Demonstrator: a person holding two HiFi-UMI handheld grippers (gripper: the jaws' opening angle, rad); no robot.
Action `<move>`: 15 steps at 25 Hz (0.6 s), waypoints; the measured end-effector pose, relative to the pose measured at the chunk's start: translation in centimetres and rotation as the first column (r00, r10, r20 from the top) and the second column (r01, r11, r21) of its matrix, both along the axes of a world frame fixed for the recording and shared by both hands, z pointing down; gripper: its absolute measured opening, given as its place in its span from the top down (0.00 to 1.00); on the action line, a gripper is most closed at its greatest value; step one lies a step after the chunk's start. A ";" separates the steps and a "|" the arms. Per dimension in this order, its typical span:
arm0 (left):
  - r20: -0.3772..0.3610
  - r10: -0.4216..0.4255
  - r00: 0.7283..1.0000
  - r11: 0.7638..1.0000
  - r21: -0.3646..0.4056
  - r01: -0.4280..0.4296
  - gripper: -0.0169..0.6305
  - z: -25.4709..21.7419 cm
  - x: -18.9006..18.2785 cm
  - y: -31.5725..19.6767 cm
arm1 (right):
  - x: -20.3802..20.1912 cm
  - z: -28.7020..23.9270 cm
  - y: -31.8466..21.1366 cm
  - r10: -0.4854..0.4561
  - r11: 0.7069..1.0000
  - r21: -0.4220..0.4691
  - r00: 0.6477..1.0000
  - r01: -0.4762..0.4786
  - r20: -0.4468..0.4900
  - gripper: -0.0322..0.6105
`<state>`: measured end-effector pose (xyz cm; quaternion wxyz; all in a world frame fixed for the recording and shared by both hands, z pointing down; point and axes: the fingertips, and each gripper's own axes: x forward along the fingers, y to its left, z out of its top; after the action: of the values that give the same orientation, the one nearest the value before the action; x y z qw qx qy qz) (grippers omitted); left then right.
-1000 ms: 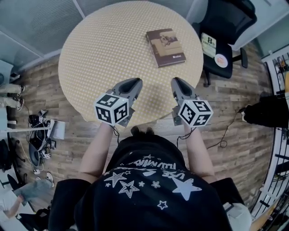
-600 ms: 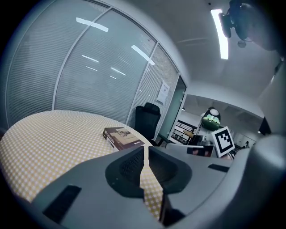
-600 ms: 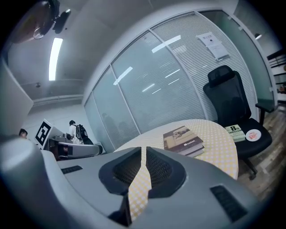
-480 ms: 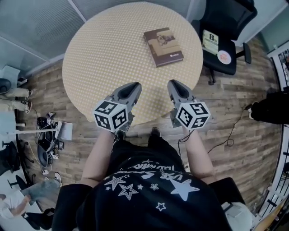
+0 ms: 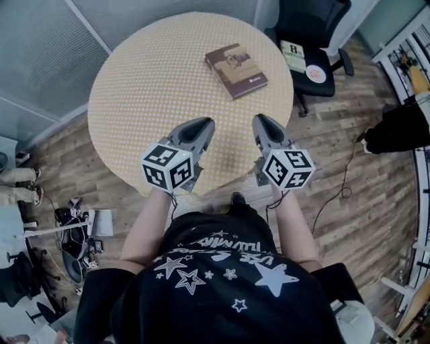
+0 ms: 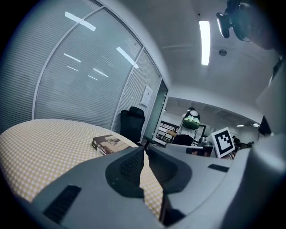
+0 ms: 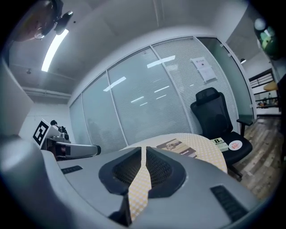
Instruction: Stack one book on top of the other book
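Both forearms reach forward from the body, side by side, the grippers pointing nearly level over the near edge of the round table (image 5: 148, 87).

Left gripper (image 5: 199, 125): jaws pressed together, nothing between.

Right gripper (image 5: 263, 122): same, empty.

Brown book (image 5: 236, 70) lies flat on the table's far right part, well apart from both. Green-covered book (image 5: 293, 55) lies on the black chair (image 5: 316, 27) seat.

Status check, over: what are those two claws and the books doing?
Left gripper, right gripper: both shut, empty, over near edge of table. Brown book flat on it, untouched; second book on chair. Nothing in the way.
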<state>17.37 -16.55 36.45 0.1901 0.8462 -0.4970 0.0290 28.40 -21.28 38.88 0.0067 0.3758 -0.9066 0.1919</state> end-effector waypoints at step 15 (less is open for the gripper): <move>-0.025 0.158 0.987 0.986 0.058 -0.157 0.92 -0.1 -5.2 7.8 | -4.4 -0.2 9.8 0.159 0.987 0.026 0.983 -0.157 -0.094 0.89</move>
<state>12.15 -8.75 36.37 0.1707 0.8881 -0.4264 0.0176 24.00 -11.47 38.70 0.0313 0.4553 -0.8743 0.1652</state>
